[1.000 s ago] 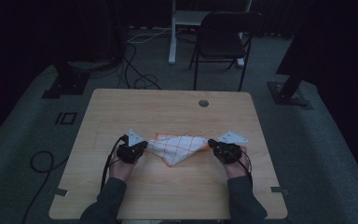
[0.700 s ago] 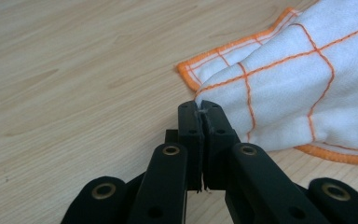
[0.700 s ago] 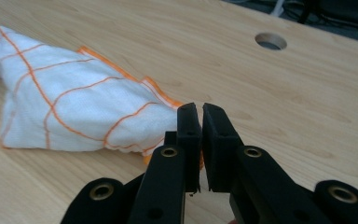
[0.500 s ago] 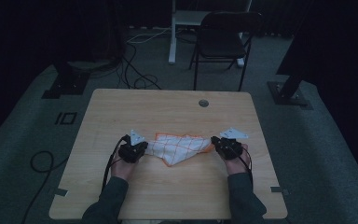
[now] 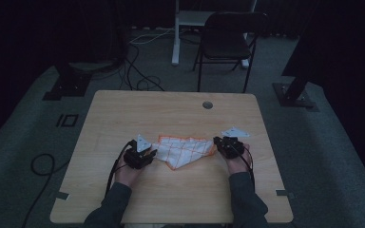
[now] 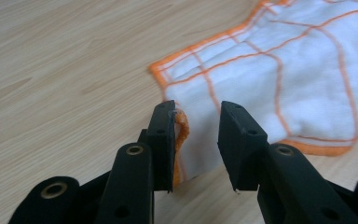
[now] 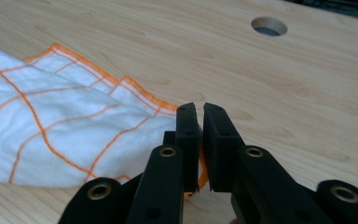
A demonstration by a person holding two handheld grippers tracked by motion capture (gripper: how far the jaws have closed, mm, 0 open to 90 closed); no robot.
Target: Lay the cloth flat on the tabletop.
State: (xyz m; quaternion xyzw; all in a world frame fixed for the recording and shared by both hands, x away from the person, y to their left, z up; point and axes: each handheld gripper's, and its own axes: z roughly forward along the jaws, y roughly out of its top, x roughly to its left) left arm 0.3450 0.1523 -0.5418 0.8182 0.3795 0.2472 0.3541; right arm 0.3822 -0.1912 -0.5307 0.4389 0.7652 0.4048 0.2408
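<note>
- Cloth (image 5: 183,151) — white with an orange grid and orange hem, folded and rumpled, lying flat on the wooden surface (image 5: 171,109), just nearer than its middle, stretched between the two hands.
- Left hand-held gripper (image 6: 196,140): jaws have just been opening, now parted to a moderate gap; hem of the cloth's near corner lies against the inner face of one pad, the other pad clear of the fabric — no pinch on it.
- Same left hand-held gripper seen from above (image 5: 148,154), at the cloth's left end, low over the surface.
- Right hand-held gripper (image 7: 200,140): jaws almost together, a thin slit left between the pads, an orange-hemmed corner of the cloth caught in that slit.
- Same right hand-held gripper from above (image 5: 218,145), at the cloth's right tip, grey three-cornered plate (image 5: 234,132) on top.
- Compared with a second ago: cloth shifted a little towards the right and drawn out flatter, right hand a touch farther out, left hand in the same spot.
- Reading of the change: left corner apparently set down and let go, right corner not yet released — likely the close of one fold or spreading pull.
- Likely next need: release on the right, or a fresh grip on the left.
- Round cable hole (image 7: 269,26) in the surface, well beyond the cloth, uninvolved.
</note>
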